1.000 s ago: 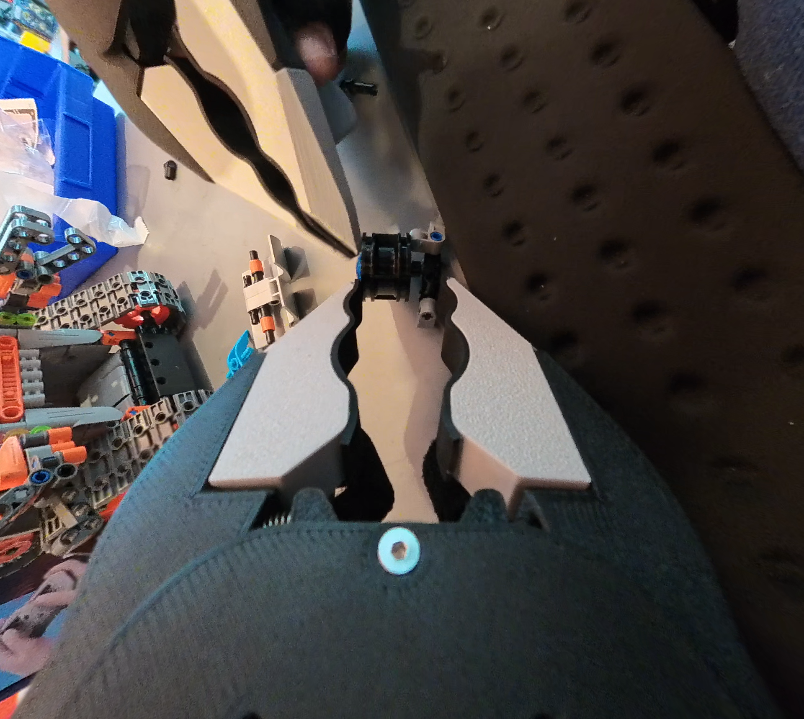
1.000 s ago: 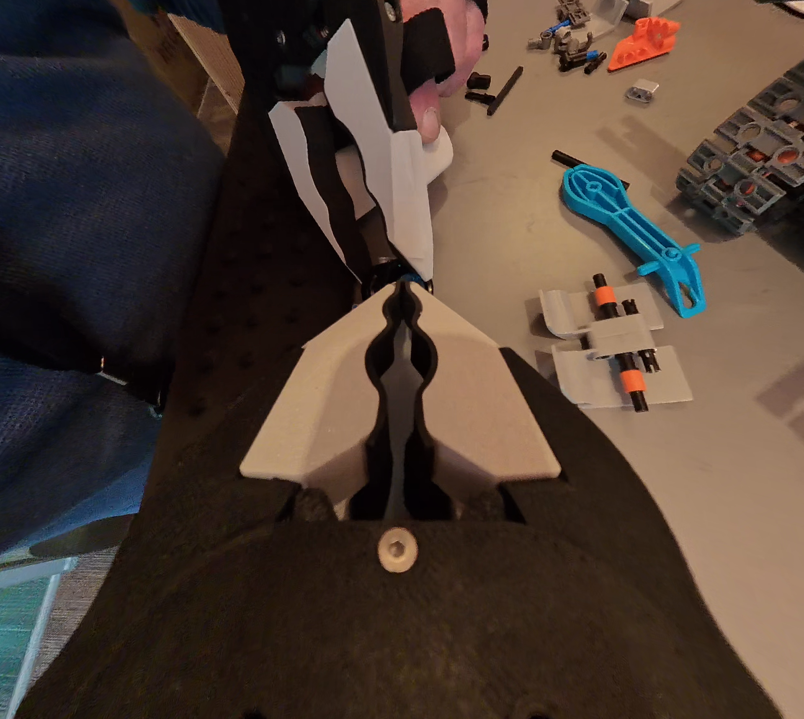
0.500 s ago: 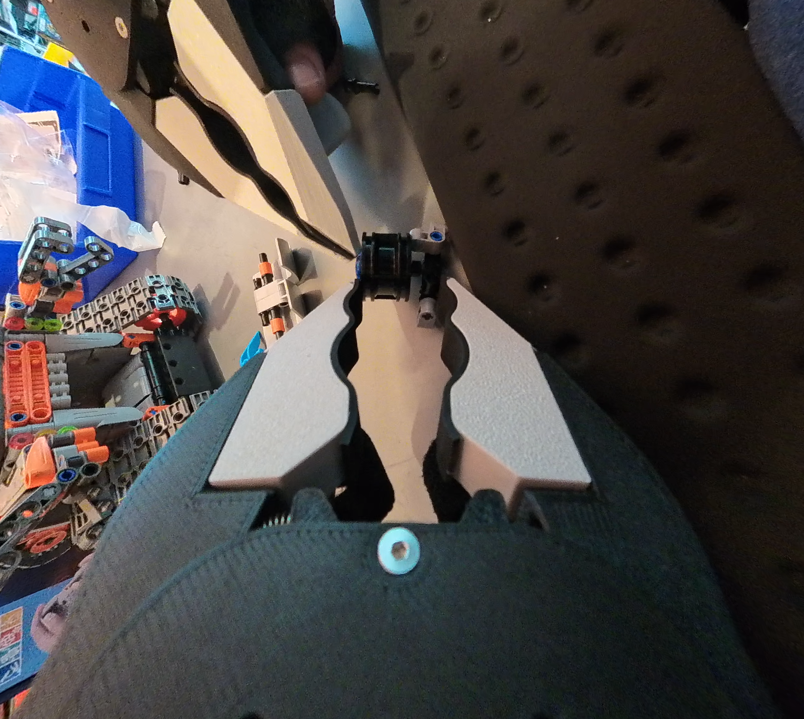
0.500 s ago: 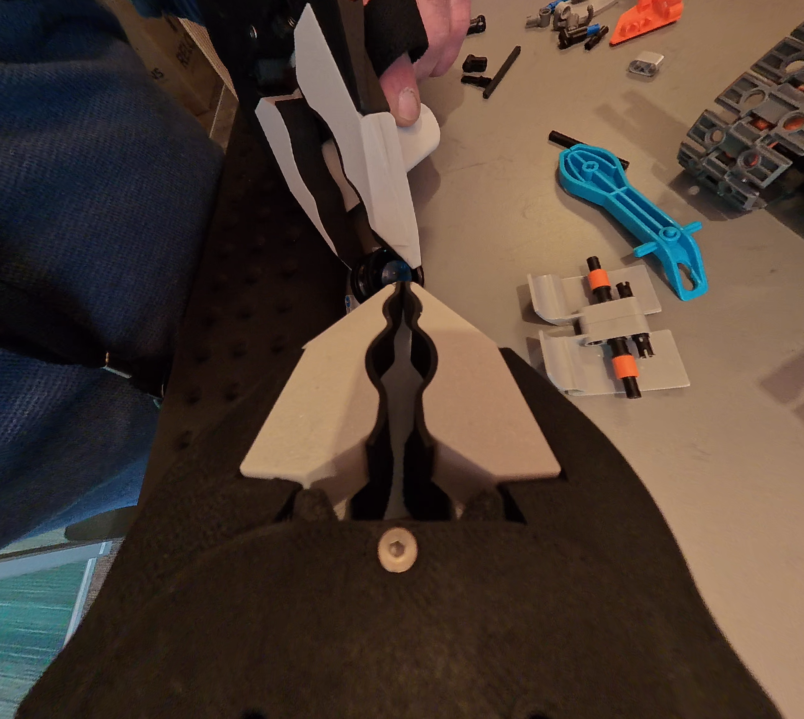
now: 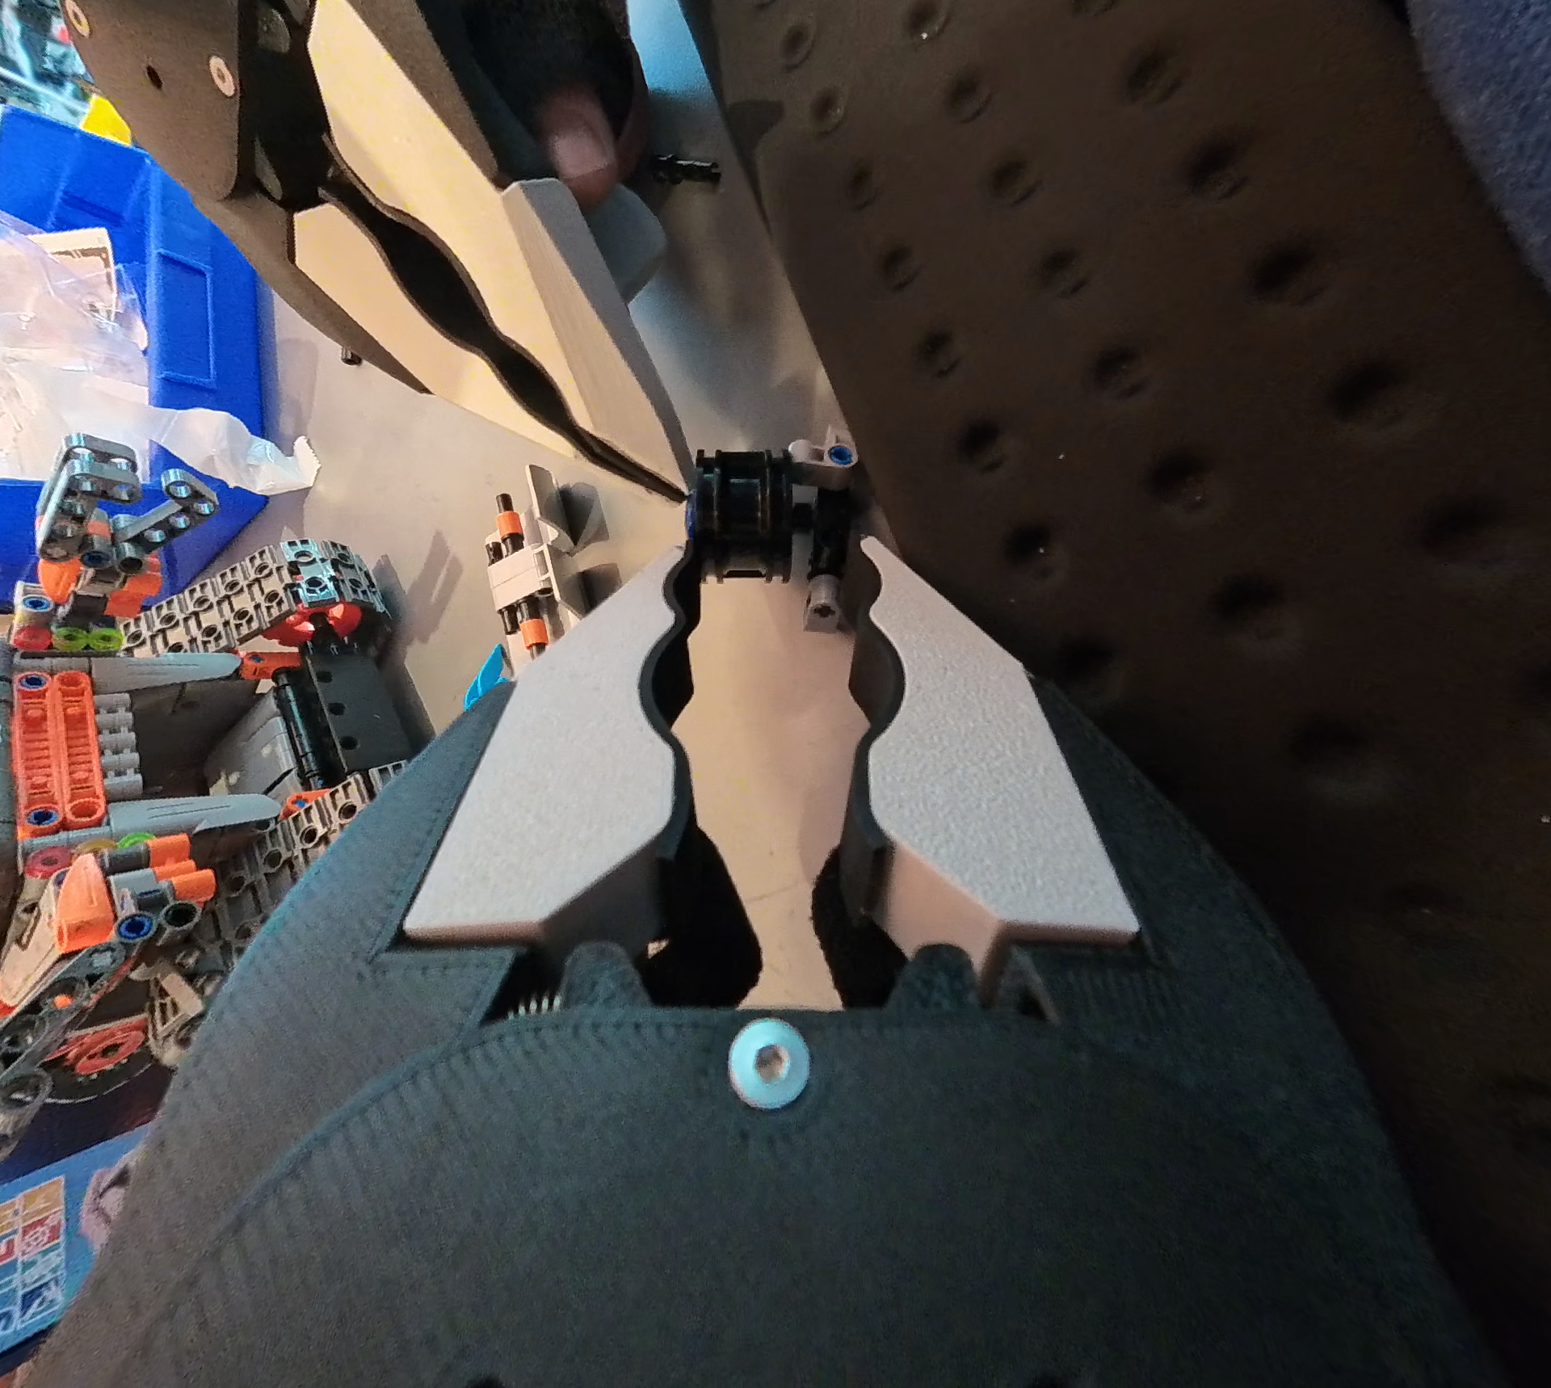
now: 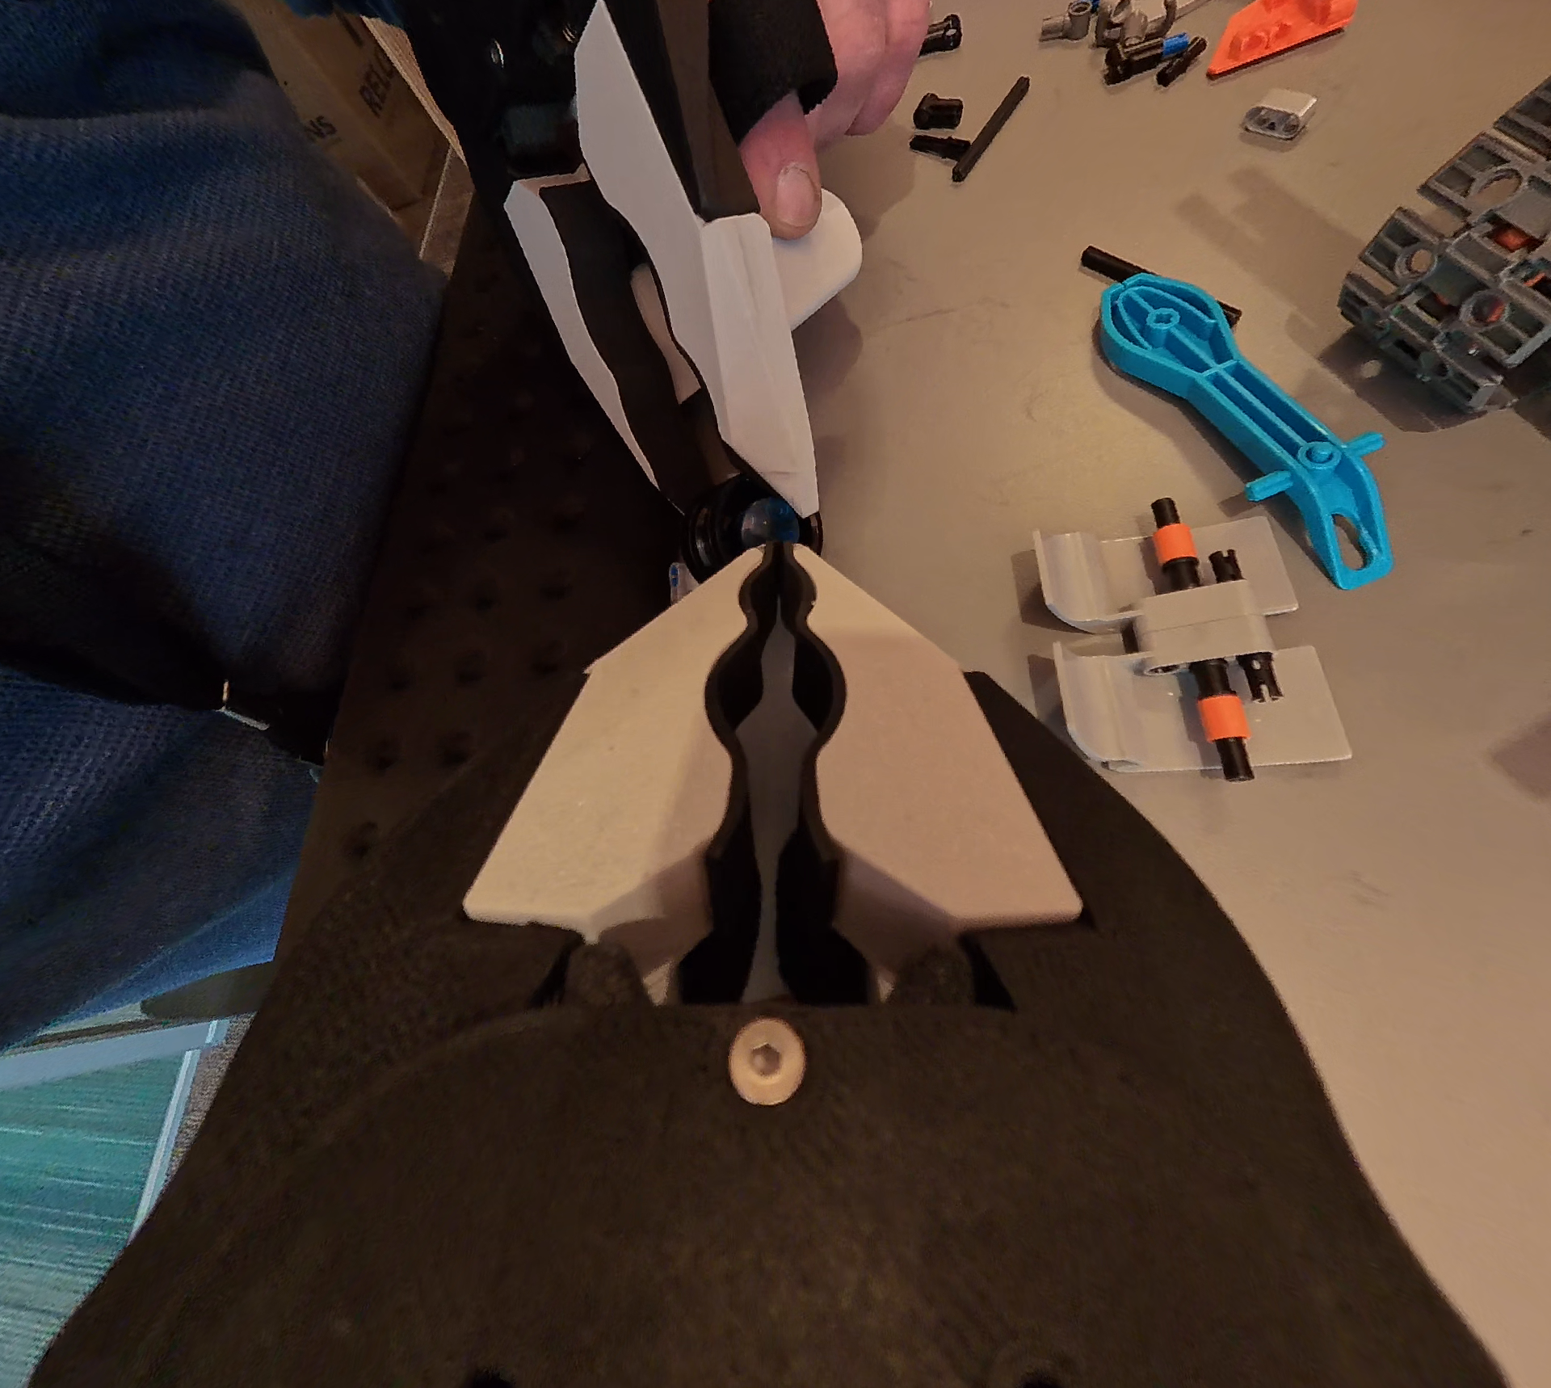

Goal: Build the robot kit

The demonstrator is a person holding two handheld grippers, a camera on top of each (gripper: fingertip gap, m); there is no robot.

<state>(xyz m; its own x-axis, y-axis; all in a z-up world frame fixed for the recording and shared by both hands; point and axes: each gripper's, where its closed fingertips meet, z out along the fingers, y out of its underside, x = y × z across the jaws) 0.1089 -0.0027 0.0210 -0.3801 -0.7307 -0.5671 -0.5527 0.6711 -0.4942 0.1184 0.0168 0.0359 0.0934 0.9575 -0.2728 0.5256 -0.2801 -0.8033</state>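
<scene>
While you hold both tools over the grey bench (image 6: 1049, 970), its surface stretches away to the right of your right gripper (image 6: 776, 559), and a dark dimpled mat (image 5: 1175, 424) fills the space to the right of your left gripper (image 5: 768, 575).

Largest among the loose things, a tracked brick vehicle (image 5: 168, 718) with orange and grey parts sits well to the left of your left gripper, with a blue bin (image 5: 168, 273) beyond it. To the right of your right gripper lie a blue plastic tool (image 6: 1242, 416) and, nearer, a grey hinged piece with black and orange pins (image 6: 1192, 651).

Your left gripper is clamped on a small black wheel assembly (image 5: 747, 525), its fingers (image 5: 571, 760) pinching the part at their very tips. Your right gripper is drawn nearly together, its tips meeting that same assembly at a small blue pin (image 6: 780, 512); whether it actually pinches the pin cannot be told.

My judgement: the work is a fine fit at this pin. Keep the left grip firm and steady, line the right tips up squarely with the pin's axis, and press gently, since so shallow a hold could let the part twist or slip.
</scene>
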